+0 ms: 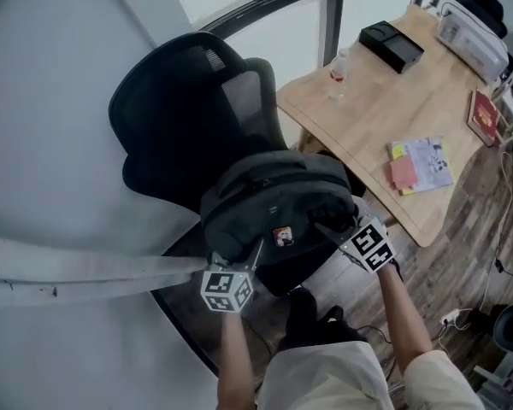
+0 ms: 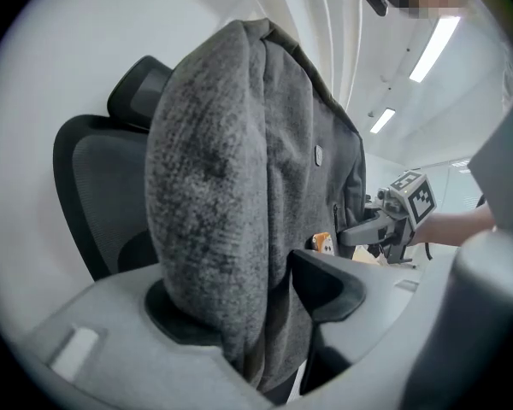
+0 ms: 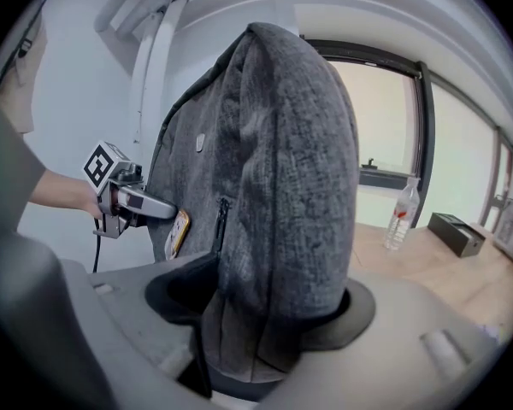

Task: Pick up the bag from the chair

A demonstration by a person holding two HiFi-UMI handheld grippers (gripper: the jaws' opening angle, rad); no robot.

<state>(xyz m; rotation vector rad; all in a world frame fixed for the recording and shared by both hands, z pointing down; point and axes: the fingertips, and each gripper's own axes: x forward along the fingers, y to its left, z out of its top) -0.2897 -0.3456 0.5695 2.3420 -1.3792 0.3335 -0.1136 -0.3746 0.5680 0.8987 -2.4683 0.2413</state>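
Note:
A dark grey fabric bag point(image 1: 274, 199) hangs between my two grippers, in front of the black mesh office chair point(image 1: 179, 118). My left gripper point(image 1: 250, 259) is shut on the bag's left edge, and in the left gripper view the thick grey fabric point(image 2: 231, 186) fills the gap between the left gripper's point(image 2: 256, 306) jaws. My right gripper point(image 1: 335, 229) is shut on the opposite edge; in its own view the bag point(image 3: 282, 143) sits pinched in the right gripper point(image 3: 265, 314). A small orange tag point(image 1: 282, 237) hangs on the bag's front. The chair seat is hidden under the bag.
A wooden desk point(image 1: 368, 118) stands to the right of the chair, with a water bottle point(image 1: 338, 67), a black box point(image 1: 392, 45), papers point(image 1: 421, 165) and a red book point(image 1: 484, 116). A white wall lies at the left. Cables run over the wood floor at the right.

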